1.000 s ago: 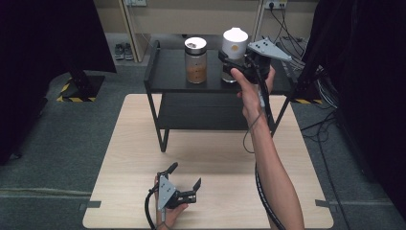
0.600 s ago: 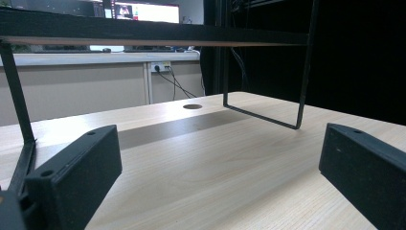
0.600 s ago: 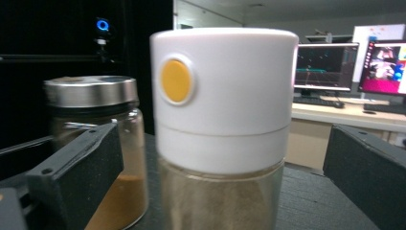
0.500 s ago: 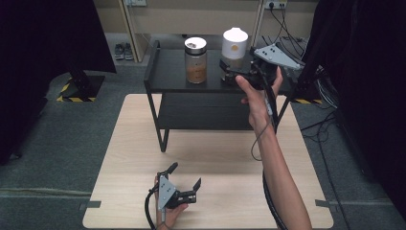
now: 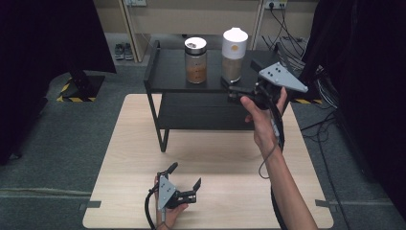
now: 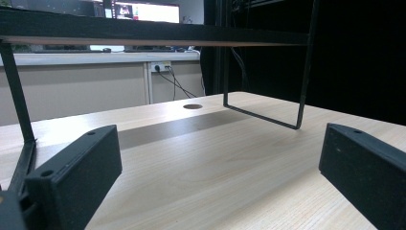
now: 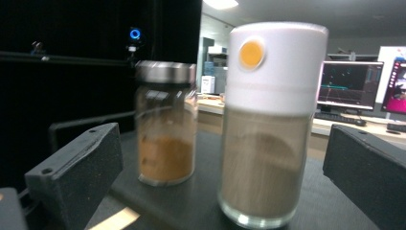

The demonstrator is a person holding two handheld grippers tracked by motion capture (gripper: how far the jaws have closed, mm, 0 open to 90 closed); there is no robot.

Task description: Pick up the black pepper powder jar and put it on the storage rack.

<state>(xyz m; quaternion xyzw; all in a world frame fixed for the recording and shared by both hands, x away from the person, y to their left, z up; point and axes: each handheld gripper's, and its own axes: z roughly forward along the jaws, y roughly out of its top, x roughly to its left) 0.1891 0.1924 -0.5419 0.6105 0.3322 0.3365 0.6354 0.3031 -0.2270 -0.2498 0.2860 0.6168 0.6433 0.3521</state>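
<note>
Jaws of the right gripper have just been opening and are spread wide — nothing is held between them. It is seen just beside the white-capped jar, which stands upright on the black shelf next to the steel-lidded jar. The left gripper is rested on the table, jaws wide apart and empty.

Shelf top: white-capped jar and steel-lidded jar stand side by side at the far edge — narrow gap between them. Left half of shelf bare. Under the shelf, table open between the thin black legs.
</note>
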